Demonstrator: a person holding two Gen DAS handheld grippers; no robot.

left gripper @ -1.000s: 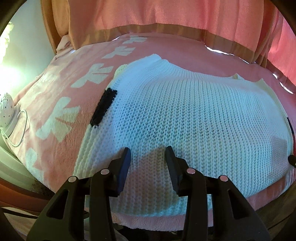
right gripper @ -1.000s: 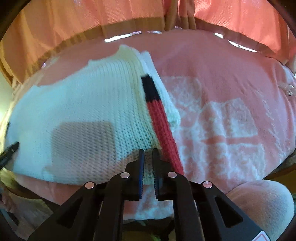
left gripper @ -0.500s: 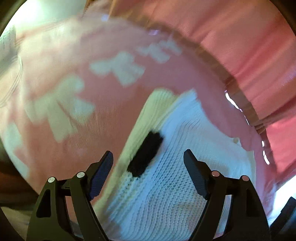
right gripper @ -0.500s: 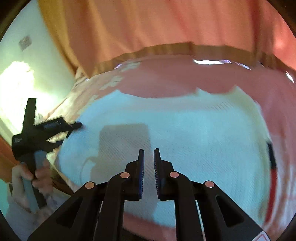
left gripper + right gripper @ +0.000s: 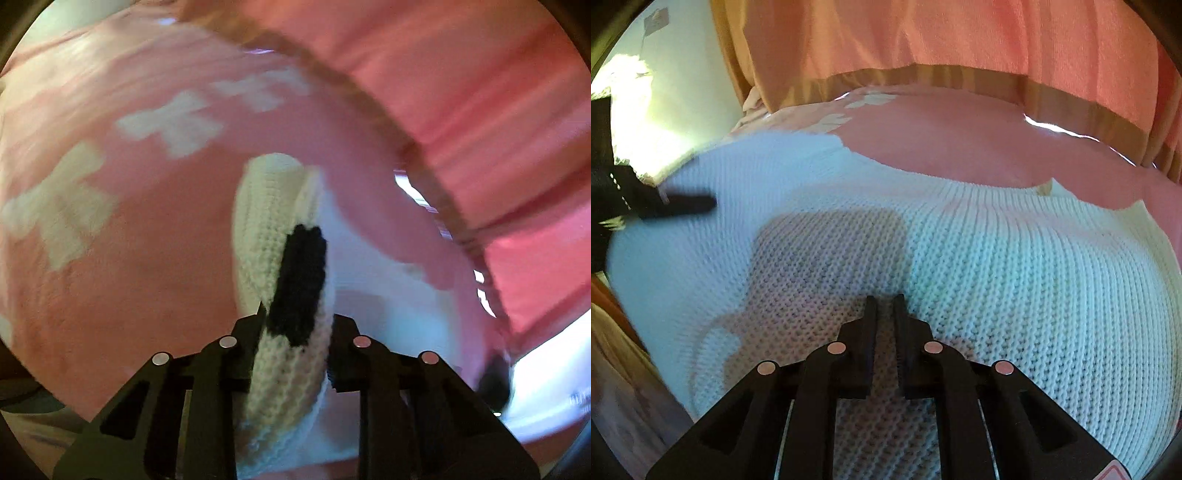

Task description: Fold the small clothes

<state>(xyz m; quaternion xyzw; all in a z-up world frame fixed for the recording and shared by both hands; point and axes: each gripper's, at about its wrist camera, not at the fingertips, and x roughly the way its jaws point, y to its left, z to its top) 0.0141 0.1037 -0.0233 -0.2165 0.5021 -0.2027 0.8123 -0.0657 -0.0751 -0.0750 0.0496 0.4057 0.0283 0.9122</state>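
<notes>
A white knit sweater [image 5: 960, 266] lies spread on a pink blanket [image 5: 942, 140]. In the left wrist view my left gripper [image 5: 295, 325] is shut on the sweater's folded sleeve [image 5: 266, 229], at its black cuff band [image 5: 299, 280], and holds it raised off the blanket. The rest of the sweater [image 5: 388, 317] lies blurred to the right. In the right wrist view my right gripper [image 5: 885, 306] is shut and empty, low over the sweater's body. The left gripper also shows there at the far left [image 5: 683, 203].
The pink blanket [image 5: 129, 277] has white bow patterns [image 5: 173, 118]. Pink-orange curtains with a tan hem [image 5: 942, 40] hang along the far edge. A bright white wall [image 5: 665, 110] is at the far left.
My left gripper swung left to the sweater's side, opened, then closed on the black-banded sleeve and lifted it. My right gripper stayed shut and moved left from the red-and-black edge over the sweater's body.
</notes>
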